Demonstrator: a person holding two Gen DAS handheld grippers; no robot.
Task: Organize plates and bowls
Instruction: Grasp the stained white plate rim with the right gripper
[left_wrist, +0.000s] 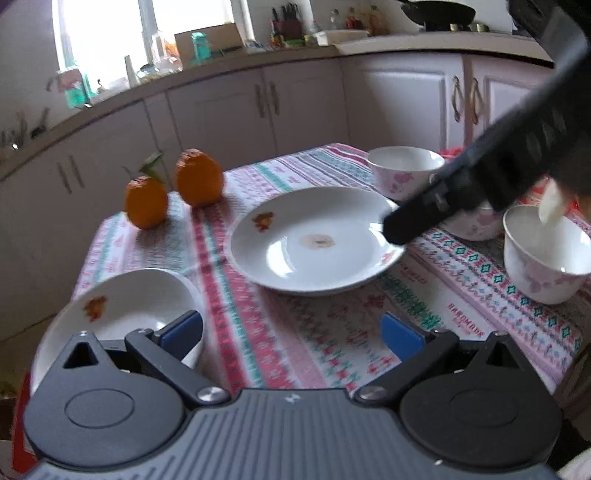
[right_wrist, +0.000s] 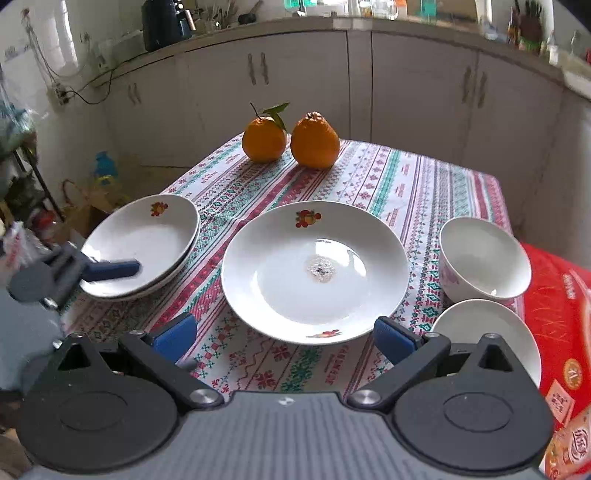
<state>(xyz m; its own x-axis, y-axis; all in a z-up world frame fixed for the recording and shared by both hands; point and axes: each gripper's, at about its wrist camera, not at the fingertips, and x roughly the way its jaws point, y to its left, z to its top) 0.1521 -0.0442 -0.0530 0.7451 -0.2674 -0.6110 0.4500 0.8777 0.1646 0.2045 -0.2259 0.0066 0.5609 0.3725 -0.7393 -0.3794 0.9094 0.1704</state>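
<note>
Right gripper (right_wrist: 284, 339): mine, jaws spread, holding nothing, just short of big plate.
Big plate (right_wrist: 316, 271): table centre, dried stain in its well.
Left gripper (left_wrist: 291, 334): jaws wide, empty, one pad over stacked plates (right_wrist: 142, 245) at 9 o'clock.
Bowls (right_wrist: 484, 258): 3 o'clock.
Oranges (right_wrist: 291, 142): 12 o'clock, far edge of tablecloth (right_wrist: 424, 184).

You have two oranges (right_wrist: 290, 139) side by side on the patterned cloth (right_wrist: 406, 177), a red box (right_wrist: 557, 314) at its right edge.
</note>
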